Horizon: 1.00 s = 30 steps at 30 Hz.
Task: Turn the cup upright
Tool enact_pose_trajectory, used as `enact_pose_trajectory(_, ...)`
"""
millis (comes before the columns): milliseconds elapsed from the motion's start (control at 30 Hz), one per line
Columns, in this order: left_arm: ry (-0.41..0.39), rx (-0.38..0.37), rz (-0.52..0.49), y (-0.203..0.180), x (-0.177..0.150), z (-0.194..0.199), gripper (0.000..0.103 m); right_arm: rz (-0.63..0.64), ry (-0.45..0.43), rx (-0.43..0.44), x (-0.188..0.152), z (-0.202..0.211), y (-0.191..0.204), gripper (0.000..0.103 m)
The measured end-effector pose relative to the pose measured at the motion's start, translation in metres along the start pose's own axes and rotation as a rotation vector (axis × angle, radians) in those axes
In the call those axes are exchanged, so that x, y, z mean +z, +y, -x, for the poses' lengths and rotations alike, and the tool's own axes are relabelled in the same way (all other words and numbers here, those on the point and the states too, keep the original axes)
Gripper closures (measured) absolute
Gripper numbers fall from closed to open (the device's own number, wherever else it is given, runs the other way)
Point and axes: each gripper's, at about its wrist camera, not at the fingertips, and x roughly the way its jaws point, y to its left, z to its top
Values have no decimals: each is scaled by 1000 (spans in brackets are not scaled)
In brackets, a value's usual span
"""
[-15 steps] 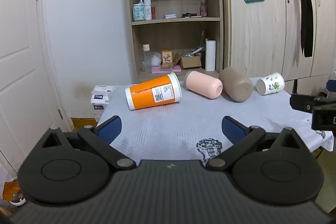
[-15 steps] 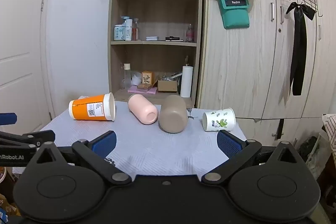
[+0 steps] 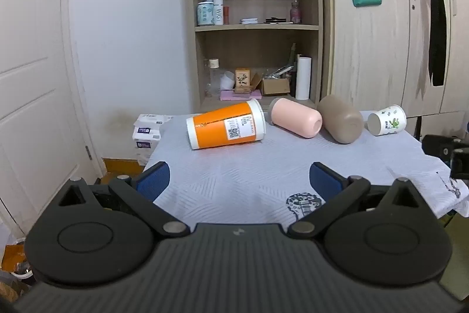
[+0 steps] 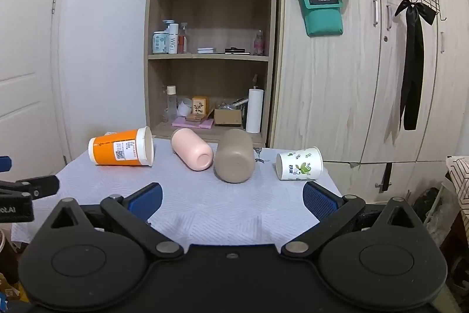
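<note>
**mika_t:** While both grippers hang back at the near edge of the desk, all four cups lie on their sides along the far edge. From left to right: orange paper cup, pink cup, taupe cup, and a small white paper cup with green leaf print.

**rob_j:** Anything gripped?

**mika_t:** Nope. Left gripper has its jaws spread wide, nothing between the blue pads but the grey-white cloth. Right gripper is the same, jaws wide apart and empty.

**rob_j:** Which way do the cups point?

**mika_t:** From the right wrist view, the orange one has its wide white rim to the right, near the pink one. Pink and taupe lie just beside each other, ends facing the camera; I can't tell if they touch. The leafy cup sits a bit apart at the right, rim pointing right.

**rob_j:** Background?

**mika_t:** Wooden shelf unit with bottles and boxes, wardrobe beside it.
</note>
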Motion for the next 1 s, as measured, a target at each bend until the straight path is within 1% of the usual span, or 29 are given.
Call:
enact_pose_trajectory(200, 0, 2, 19, 6, -2, 0, 0, -2, 13, -5, -1, -2, -1, 0)
enact_pose_trajectory(733, -6, 0, 5, 5, -6, -1, 0, 10, 30, -3, 0, -4, 1, 0)
enact_pose_trajectory(1000, -11, 0, 5, 6, -5, -1, 0, 8, 24, -2, -1, -4, 2, 0)
